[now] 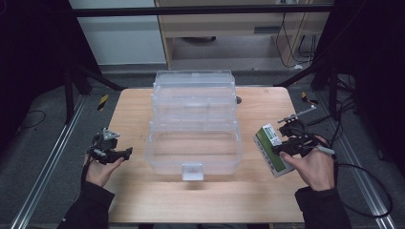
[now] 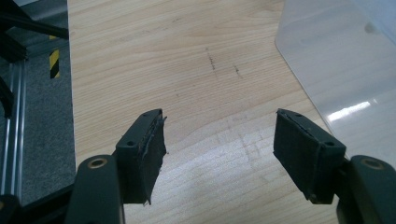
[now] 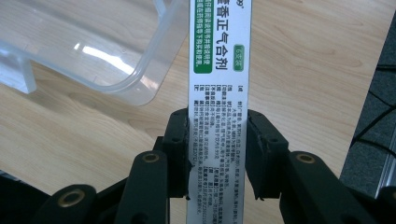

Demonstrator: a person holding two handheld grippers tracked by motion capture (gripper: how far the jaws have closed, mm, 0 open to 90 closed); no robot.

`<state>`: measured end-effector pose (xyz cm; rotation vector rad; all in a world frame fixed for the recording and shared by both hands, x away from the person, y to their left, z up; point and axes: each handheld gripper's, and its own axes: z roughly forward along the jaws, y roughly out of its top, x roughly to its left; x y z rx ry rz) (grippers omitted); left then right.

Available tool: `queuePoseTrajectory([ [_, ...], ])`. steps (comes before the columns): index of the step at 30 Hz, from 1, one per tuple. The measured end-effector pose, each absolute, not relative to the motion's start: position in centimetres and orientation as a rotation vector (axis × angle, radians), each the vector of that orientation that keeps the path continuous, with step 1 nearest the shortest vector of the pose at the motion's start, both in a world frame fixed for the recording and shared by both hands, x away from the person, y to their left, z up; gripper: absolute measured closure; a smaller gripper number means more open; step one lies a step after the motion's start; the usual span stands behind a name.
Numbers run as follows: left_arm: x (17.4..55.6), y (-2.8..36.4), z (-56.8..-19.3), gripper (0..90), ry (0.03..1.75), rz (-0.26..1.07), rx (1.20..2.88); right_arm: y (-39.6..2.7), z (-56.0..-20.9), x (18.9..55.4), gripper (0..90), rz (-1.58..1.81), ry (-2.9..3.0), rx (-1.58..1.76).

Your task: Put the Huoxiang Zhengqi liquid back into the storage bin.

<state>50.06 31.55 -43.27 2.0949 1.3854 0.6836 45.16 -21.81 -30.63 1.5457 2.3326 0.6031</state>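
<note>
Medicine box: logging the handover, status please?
Right gripper shut on medicine box. Left gripper open, empty. Clear storage box stands open; path unobstructed.

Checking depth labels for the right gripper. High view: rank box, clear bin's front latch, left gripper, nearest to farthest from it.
1. Green-and-white box: clamped in the right gripper, at the table's right edge.
2. Front latch of the clear bin: table centre, near the front edge.
3. Left gripper: far left side, fingers open.
</note>
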Motion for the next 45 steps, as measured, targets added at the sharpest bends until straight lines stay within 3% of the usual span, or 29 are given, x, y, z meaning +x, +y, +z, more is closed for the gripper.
queuePoseTrajectory([
  [45, 50.1, 31.6, -43.4, 32.8, 1.386, 0.686, 2.102, -14.3, -26.0, 48.7, 64.5, 0.746, 2.488, 1.182],
])
